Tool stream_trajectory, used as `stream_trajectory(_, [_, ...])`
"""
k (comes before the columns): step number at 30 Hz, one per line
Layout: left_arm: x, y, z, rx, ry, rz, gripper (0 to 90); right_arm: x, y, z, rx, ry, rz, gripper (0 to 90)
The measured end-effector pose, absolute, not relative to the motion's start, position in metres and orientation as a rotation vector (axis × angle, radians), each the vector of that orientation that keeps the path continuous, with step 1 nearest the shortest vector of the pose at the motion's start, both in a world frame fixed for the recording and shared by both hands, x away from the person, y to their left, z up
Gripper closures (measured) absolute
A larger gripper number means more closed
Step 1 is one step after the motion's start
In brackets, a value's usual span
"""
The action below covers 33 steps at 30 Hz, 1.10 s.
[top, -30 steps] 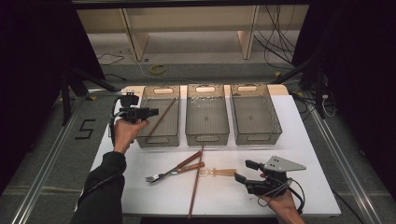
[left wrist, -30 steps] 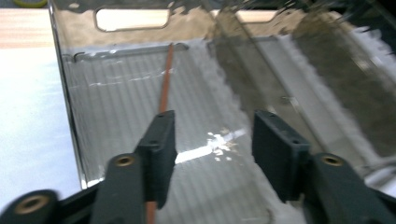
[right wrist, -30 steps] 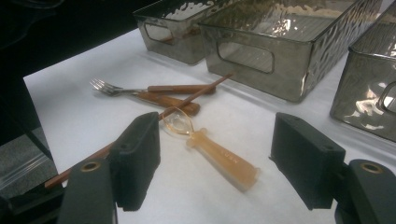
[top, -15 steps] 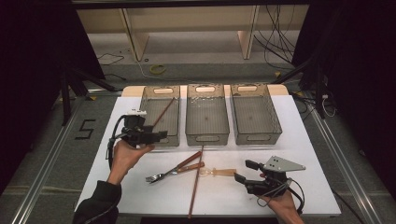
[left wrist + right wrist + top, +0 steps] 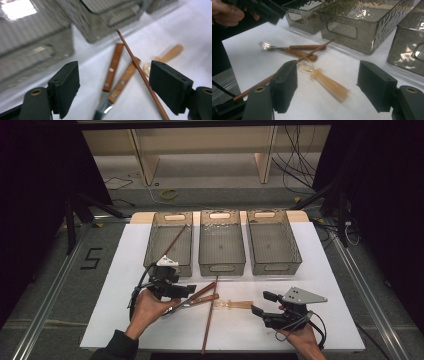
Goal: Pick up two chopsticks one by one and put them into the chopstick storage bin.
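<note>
High view: the white surface (image 5: 125, 270) is evenly and brightly lit from above, while the surroundings at left, right and top fall into near-black. Shadows on the sheet are short and soft. Focus is moderate; fine detail is soft.

Left gripper view: strong motion blur smears the clear bins (image 5: 37, 37). A blown-out glare patch sits at the upper left corner. The wooden handles (image 5: 113, 67) remain fairly legible.

Right gripper view: sharper. Specular highlights sparkle on the textured bin walls (image 5: 362, 32); the near fingers (image 5: 284, 85) are slightly defocused.
</note>
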<state>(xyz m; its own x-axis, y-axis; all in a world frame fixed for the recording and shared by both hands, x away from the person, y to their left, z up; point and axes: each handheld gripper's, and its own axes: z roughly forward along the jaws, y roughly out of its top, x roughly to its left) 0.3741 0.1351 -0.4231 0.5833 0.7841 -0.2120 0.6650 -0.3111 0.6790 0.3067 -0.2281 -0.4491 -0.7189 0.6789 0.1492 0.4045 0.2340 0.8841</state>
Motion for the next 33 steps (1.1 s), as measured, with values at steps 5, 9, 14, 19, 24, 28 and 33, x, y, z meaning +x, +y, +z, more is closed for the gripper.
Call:
stream_trajectory(5, [0.368,0.12,-0.434,2.119,1.122,0.178,23.6,0.307,-0.228,-0.449,1.011,2.25,1.465,32.9])
stream_trajectory(9, [0.363,0.111,-0.44,2.135,1.113,0.159,23.2,0.307,-0.228,-0.449,1.011,2.249,1.466,32.9])
stream_trajectory(14, [0.357,0.103,-0.445,2.159,1.092,0.148,24.1,0.306,-0.227,-0.449,1.011,2.251,1.463,33.0])
stream_trajectory(19, [0.352,0.09,-0.454,2.221,1.065,0.119,25.4,0.307,-0.227,-0.449,1.014,2.253,1.461,33.0])
stream_trajectory(24, [0.348,0.08,-0.462,2.252,1.059,0.105,30.2,0.307,-0.227,-0.45,1.012,2.255,1.458,33.0])
stream_trajectory(28, [0.346,0.075,-0.466,2.262,1.035,0.087,34.0,0.307,-0.227,-0.45,1.012,2.255,1.457,33.0])
stream_trajectory(33, [0.345,0.069,-0.472,2.286,1.022,0.066,41.4,0.307,-0.227,-0.45,1.013,2.255,1.458,33.0])
